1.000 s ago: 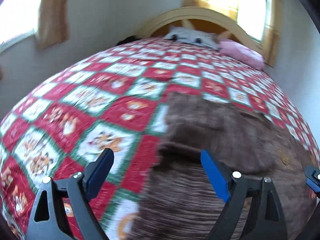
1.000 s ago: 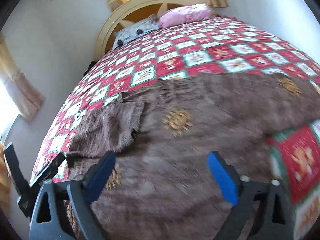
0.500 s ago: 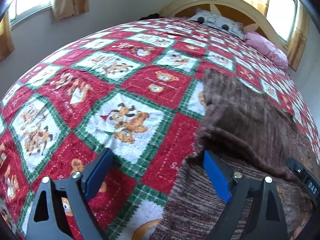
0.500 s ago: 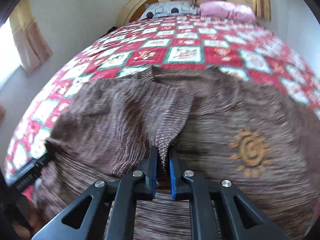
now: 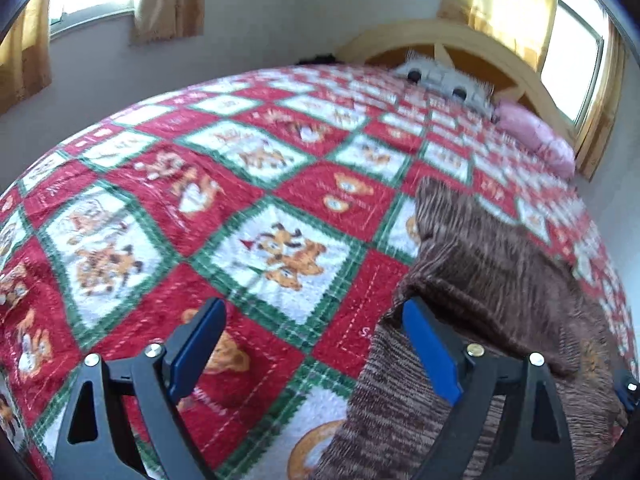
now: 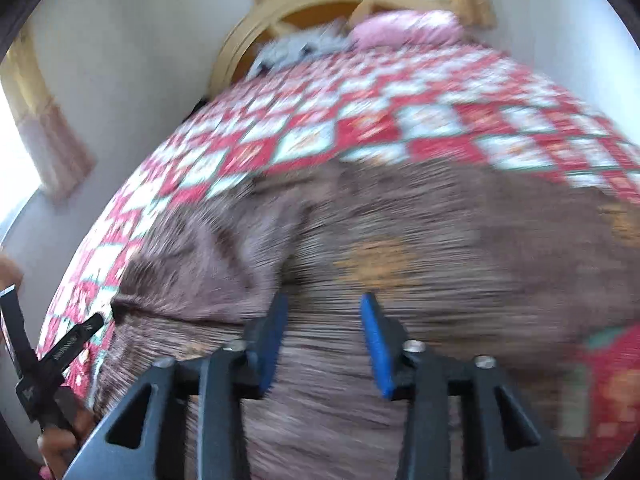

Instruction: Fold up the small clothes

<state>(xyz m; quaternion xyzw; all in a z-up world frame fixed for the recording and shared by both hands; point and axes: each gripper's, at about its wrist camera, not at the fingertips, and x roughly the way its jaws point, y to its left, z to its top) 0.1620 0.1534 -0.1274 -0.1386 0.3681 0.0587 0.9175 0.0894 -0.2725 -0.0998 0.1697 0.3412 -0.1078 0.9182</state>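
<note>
So the brown ribbed knit garment (image 5: 492, 280) with orange sun-like motifs is lying spread out on the red, white and green checked quilt with teddy bear pictures (image 5: 248, 216), toward the right side of the left wrist view, with one flap folded over onto itself. The left gripper (image 5: 316, 352) is hanging over the quilt with its blue-padded jaws standing wide apart, nothing between them; its right finger is sitting right at the garment's left edge. The right gripper (image 6: 324, 344) is hovering over the middle of the garment, jaws partly apart and opening, no cloth pinched that I can make out, though that view is pretty blurry. Up at the arched wooden headboard (image 5: 452, 40) a grey fringed pillow (image 5: 444, 80) and a pink pillow (image 5: 536, 136) are lying side by side.
</note>
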